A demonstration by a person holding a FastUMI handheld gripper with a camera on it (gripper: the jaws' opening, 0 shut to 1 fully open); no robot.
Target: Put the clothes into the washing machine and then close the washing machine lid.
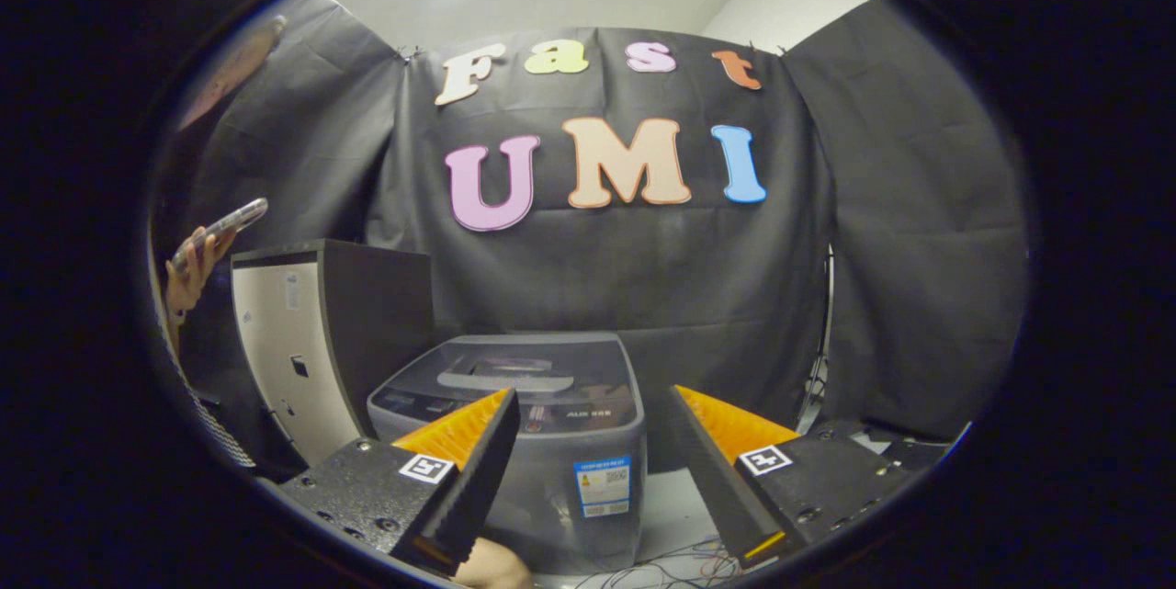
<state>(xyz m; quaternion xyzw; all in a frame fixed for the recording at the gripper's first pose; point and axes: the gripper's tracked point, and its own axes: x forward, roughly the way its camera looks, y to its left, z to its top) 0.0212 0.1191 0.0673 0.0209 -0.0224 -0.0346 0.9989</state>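
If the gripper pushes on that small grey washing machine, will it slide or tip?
The washing machine, just beyond the open gripper, looks boxy and wide at its foot, so it would probably slide rather than tip. Its shell looks like smooth plastic, so likely light for its bulk. A push high up, near the closed lid, may rock it.

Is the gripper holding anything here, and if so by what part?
Nothing is held. The gripper has its fingers spread open with nothing between them, and the washing machine with its lid down sits just ahead.
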